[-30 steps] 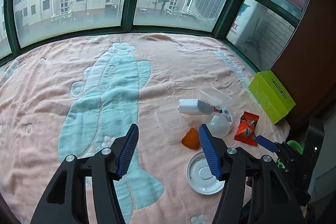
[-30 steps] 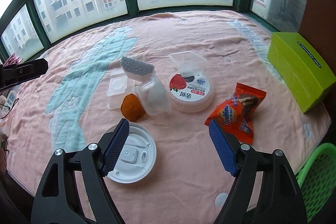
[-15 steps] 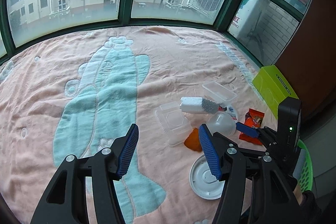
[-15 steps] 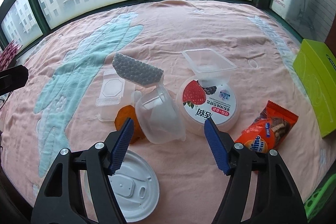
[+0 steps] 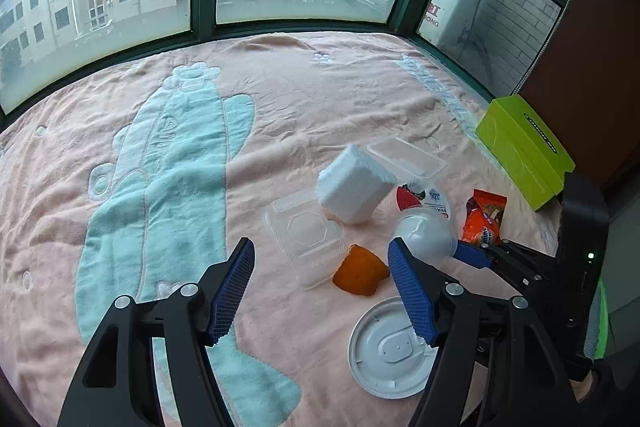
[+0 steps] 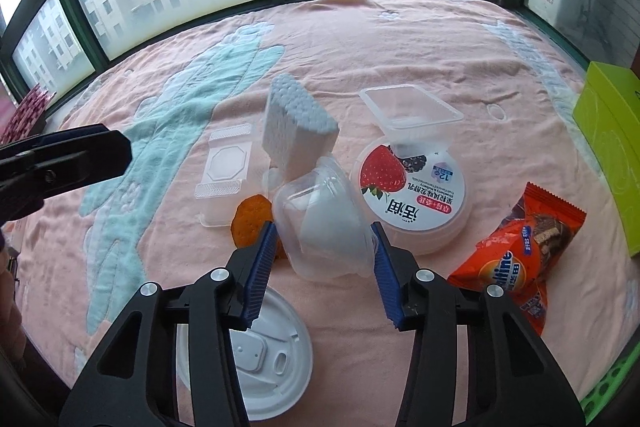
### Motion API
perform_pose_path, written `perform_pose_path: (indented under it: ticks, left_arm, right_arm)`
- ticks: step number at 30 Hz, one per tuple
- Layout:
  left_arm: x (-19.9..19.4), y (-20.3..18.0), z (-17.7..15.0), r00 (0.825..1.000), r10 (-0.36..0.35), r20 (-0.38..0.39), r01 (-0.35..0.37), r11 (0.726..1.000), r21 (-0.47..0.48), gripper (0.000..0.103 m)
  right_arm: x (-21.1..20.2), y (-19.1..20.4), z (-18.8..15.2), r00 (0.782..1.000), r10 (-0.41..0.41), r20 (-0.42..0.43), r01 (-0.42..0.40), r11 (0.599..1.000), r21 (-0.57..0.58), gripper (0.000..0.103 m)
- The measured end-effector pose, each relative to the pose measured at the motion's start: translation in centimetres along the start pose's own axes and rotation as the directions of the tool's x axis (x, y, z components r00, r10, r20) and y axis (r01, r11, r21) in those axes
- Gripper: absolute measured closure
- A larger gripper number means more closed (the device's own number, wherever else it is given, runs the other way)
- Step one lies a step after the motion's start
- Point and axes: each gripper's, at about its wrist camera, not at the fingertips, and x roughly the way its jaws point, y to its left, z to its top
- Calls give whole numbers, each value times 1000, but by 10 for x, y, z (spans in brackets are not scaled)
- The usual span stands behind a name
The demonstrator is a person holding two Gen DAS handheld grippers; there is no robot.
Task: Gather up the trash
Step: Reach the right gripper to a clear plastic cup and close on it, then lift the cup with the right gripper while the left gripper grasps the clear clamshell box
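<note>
Now the right gripper (image 6: pixel 323 247) has its blue pads pressed on both sides of a clear plastic cup (image 6: pixel 325 227) lying on its side on the pink blanket (image 6: pixel 400 39), just in front of a yogurt tub (image 6: pixel 416 195). Beside the cup sit an orange peel (image 6: pixel 250 223), a white lid (image 6: pixel 264 363) and an orange snack wrapper (image 6: pixel 524 243). Meanwhile the left gripper (image 5: pixel 320 291) hangs over the blanket with its jaws opening, nothing between them.

Orange chip (image 6: pixel 250 223) partly behind cup (image 6: pixel 324 227)
</note>
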Motion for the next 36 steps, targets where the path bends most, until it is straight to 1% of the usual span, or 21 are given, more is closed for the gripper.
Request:
perform_pose_path:
  ticks: [7, 13, 14, 15, 16, 19, 22, 27, 29, 32, 34, 36]
  left_arm:
    - [18, -2, 1, 1000, 8, -27, -7, 1000, 25, 36]
    - [37, -9, 6, 998, 25, -53, -20, 995, 95, 36]
    - [40, -9, 7, 998, 31, -56, -25, 995, 97, 35]
    - [43, -8, 8, 997, 39, -59, -34, 995, 94, 30]
    - [46, -6, 9, 997, 43, -63, -37, 996, 86, 28]
    - [57, -1, 11, 995, 35, -92, -31, 999, 43, 28]
    - [72, 4, 14, 992, 39, -124, -43, 999, -25, 28]
    - [94, 13, 22, 984, 63, -165, -84, 988, -127, 29]
    - [102, 14, 25, 980, 87, -181, -113, 984, -141, 29]
    - [111, 15, 27, 975, 93, -202, -127, 979, -162, 29]
    - [116, 14, 28, 971, 109, -212, -143, 977, -156, 34]
    - [121, 14, 27, 969, 105, -224, -143, 977, -160, 39]
  right_arm:
    - [-30, -10, -8, 999, 7, 44, -10, 999, 53, 56]
    - [-58, -21, -15, 996, 19, 86, -28, 994, 108, 56]
    - [-62, -22, -16, 996, 18, 92, -29, 993, 116, 56]
    - [-66, -24, -18, 995, 16, 98, -28, 992, 122, 56]
    - [-69, -25, -20, 995, 11, 104, -25, 992, 127, 56]
    - [-77, -30, -26, 993, 8, 117, -26, 988, 153, 56]
    - [-81, -33, -33, 993, 0, 116, -19, 986, 168, 56]
    - [-88, -38, -43, 993, -15, 116, -7, 982, 189, 56]
    - [-93, -42, -47, 992, -23, 121, -2, 980, 201, 56]
    - [-101, -47, -54, 991, -42, 127, 14, 976, 216, 56]
    - [-107, -51, -59, 990, -55, 129, 24, 973, 230, 56]
    - [-113, -55, -63, 989, -66, 132, 32, 969, 243, 56]
